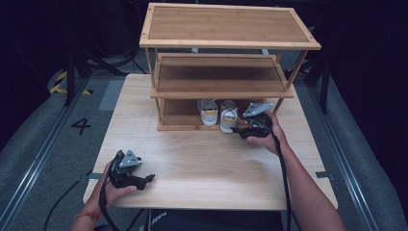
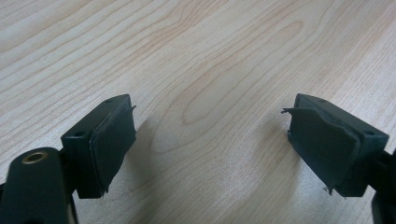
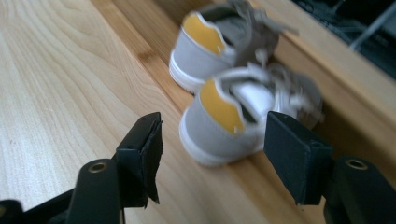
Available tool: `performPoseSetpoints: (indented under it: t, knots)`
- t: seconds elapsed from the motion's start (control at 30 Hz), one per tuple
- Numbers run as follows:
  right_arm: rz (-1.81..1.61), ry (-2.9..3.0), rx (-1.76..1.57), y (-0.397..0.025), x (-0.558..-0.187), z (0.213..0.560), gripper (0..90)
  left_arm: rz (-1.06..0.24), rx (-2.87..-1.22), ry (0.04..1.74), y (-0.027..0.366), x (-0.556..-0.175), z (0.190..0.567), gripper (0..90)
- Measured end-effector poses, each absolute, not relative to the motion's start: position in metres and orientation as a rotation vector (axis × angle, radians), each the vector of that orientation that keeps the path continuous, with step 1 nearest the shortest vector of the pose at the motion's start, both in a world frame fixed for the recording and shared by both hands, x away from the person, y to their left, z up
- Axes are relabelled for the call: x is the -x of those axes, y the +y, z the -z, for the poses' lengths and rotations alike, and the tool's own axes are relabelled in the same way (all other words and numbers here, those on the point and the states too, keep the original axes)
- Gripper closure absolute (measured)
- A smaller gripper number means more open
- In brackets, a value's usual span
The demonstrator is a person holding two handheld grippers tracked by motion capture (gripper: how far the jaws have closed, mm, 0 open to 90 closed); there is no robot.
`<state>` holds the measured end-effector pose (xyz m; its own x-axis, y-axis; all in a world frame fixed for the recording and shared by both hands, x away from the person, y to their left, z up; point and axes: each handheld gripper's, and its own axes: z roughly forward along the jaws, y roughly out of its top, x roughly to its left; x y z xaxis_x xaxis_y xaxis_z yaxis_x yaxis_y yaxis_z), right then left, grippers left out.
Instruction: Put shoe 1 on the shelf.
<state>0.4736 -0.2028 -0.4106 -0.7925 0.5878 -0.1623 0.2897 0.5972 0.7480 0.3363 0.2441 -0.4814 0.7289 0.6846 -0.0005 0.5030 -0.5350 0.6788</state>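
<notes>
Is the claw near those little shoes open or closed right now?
Open. In the right gripper view, the right gripper has its jaws spread wide on either side of the nearer shoe heel, not clamped on it.

The table (image 1: pixel 202 159) is pale wood with a wavy, looping grain. At its twelve o'clock, the shelf rack (image 1: pixel 226 26) is a warmer honey brown with darker panels. The two shoes (image 3: pixel 224 116) are light grey with white soles, yellow heel patches and grey laces. Both grippers, the left gripper (image 2: pixel 210 140) and the right gripper (image 3: pixel 212 140), are black, each topped by a grey plate (image 1: pixel 129 159).
</notes>
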Motion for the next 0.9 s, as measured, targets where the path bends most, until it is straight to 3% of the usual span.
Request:
performPoseSetpoints:
  t: [0.23,0.4,0.5,0.73,0.9]
  knots:
    - [-1.016,2.507,-0.838,-0.202,-0.486,0.451,28.9,-0.344,-2.251,0.898,0.244,-0.336,0.482,15.2]
    - [-1.059,2.460,-0.904,-0.197,-0.499,0.461,29.1,-0.346,-2.253,0.894,0.244,-0.336,0.482,15.2]
    - [-1.072,2.469,-0.947,-0.195,-0.509,0.467,21.2,-0.339,-2.244,0.896,0.244,-0.336,0.482,15.0]
    - [-1.044,2.499,-0.896,-0.189,-0.521,0.464,22.4,-0.336,-2.242,0.894,0.244,-0.337,0.482,14.9]
    - [-0.990,2.502,-0.887,-0.185,-0.530,0.461,28.9,-0.335,-2.242,0.896,0.244,-0.336,0.482,14.9]
